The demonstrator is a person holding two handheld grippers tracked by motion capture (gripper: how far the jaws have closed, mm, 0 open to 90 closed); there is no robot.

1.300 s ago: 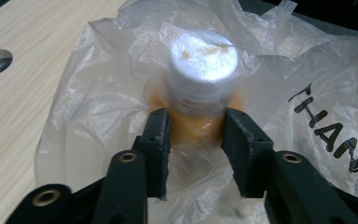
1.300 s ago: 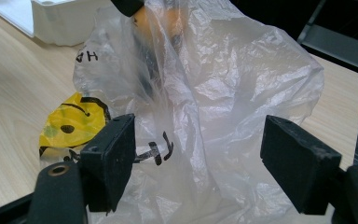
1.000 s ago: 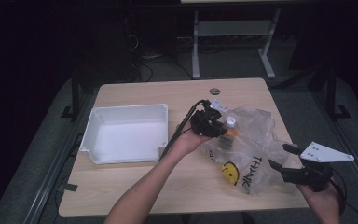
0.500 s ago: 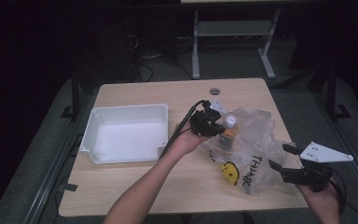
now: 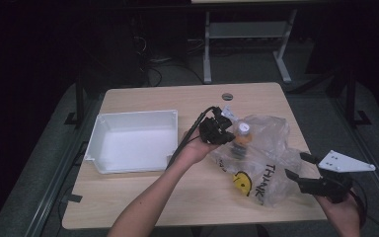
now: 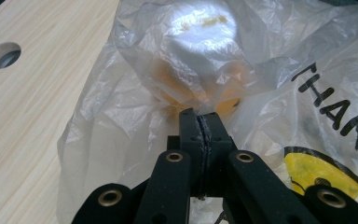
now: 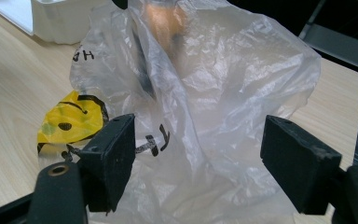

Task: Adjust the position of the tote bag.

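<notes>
1. Left forearm reaches in from the near edge, angled up-right; left gripper (image 5: 217,131) sits mid-table w/ jaws pressed together on a fold of the plastic bag (image 5: 264,158).
2. Orange bottle (image 5: 242,136) stands inside the bag, just right of that gripper.
3. Right gripper (image 5: 303,170) at near-right table corner, jaws spread wide, bag between them, holding nothing.
4. White tray (image 5: 133,140) lies left.

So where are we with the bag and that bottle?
Done so far: the orange bottle sits upright inside the plastic bag. In hand: the left claw is shut on a fold of the bag beside the bottle, while the right claw waits open at the bag's other edge. The white bin holds nothing, so any transfer is left.
</notes>
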